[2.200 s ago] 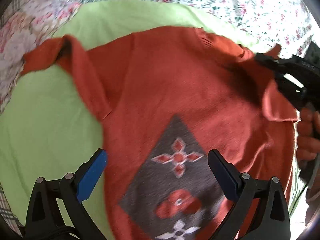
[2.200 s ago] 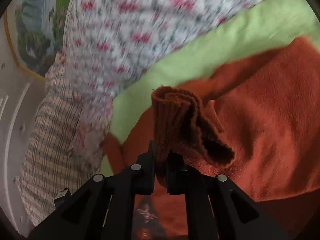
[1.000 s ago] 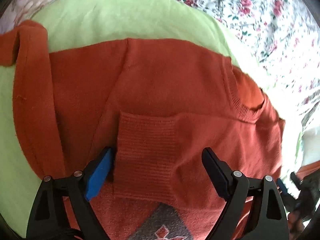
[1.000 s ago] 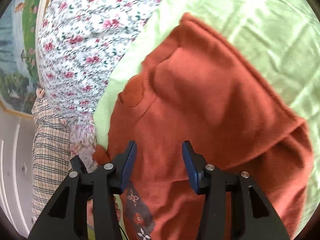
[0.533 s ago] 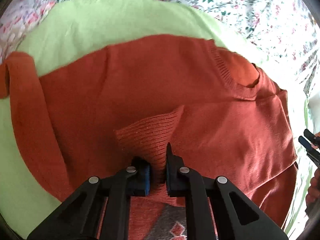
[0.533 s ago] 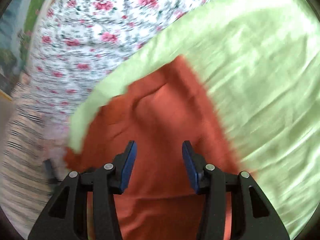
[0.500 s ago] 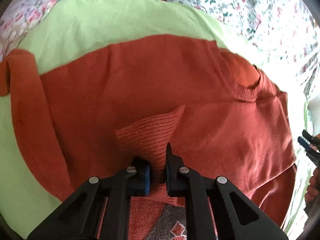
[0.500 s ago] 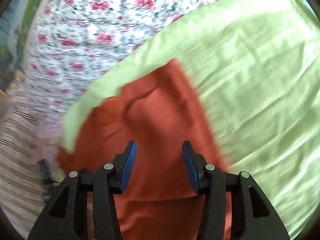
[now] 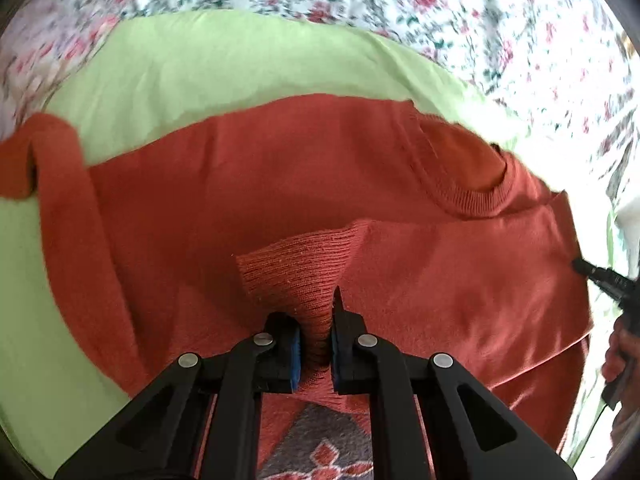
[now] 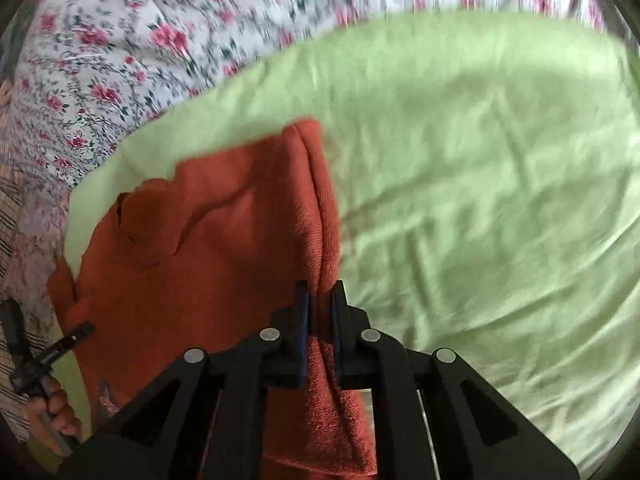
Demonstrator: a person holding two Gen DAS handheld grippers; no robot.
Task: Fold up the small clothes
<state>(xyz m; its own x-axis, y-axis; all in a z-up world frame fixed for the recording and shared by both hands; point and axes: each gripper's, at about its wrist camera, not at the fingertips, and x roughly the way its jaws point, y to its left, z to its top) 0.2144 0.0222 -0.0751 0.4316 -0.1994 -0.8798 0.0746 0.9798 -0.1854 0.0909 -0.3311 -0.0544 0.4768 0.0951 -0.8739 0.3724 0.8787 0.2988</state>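
Note:
An orange knit sweater point(image 9: 280, 184) lies spread on a light green sheet point(image 9: 192, 64). One sleeve is folded across its chest. My left gripper point(image 9: 315, 332) is shut on that sleeve's ribbed cuff point(image 9: 296, 268). The other sleeve point(image 9: 60, 208) runs down the left side. In the right wrist view my right gripper point(image 10: 319, 320) is shut on the folded side edge of the sweater point(image 10: 316, 216), beside bare green sheet point(image 10: 480, 200). The right gripper also shows at the right edge of the left wrist view point(image 9: 600, 276).
A white bedspread with red flowers point(image 9: 440, 4) surrounds the green sheet and also shows in the right wrist view point(image 10: 120, 40). A plaid cloth point(image 10: 8, 216) lies at the far left. The sweater front has a grey diamond patch point(image 9: 320, 448) near my left gripper.
My left gripper closed on the folded sleeve's cuff about half a second ago and still holds it. My right gripper was open over the sweater's side and has now closed on its edge.

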